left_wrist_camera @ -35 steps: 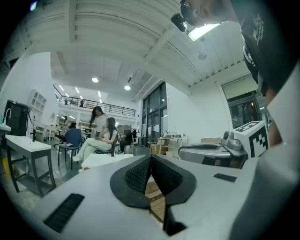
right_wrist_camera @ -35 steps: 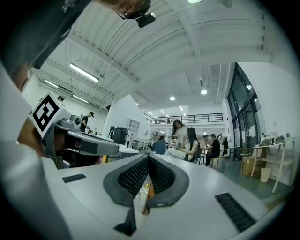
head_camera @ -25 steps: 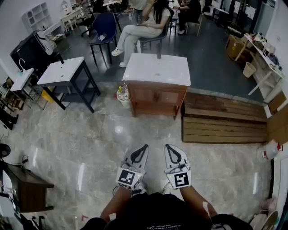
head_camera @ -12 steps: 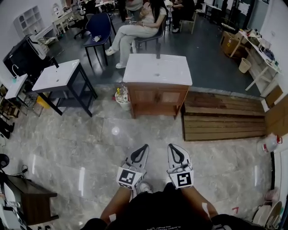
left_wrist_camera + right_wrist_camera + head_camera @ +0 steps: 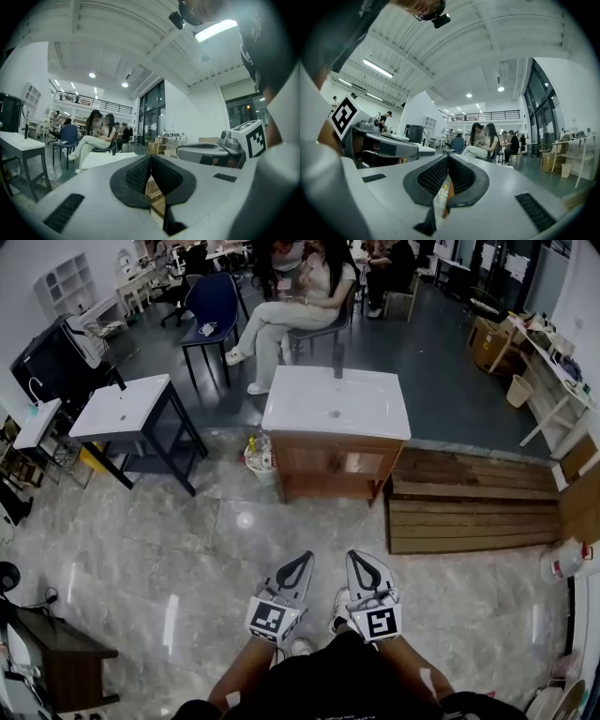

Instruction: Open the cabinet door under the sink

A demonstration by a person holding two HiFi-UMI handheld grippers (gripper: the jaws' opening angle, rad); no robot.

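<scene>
L gripper (image 5: 302, 561) & R gripper (image 5: 357, 559) are held out level, low in the head view, side by side. L sits on the left, R just beside it on the right, not touching, and both tips point to the far side. L jaws are pressed together w/ nothing btwn the pads, and R jaws are likewise closed & empty. Each marker cube (image 5: 271, 620) sits at the near end, w/ L forearm (image 5: 236, 679) & R forearm (image 5: 412, 669) bare, running back to the torso.
</scene>
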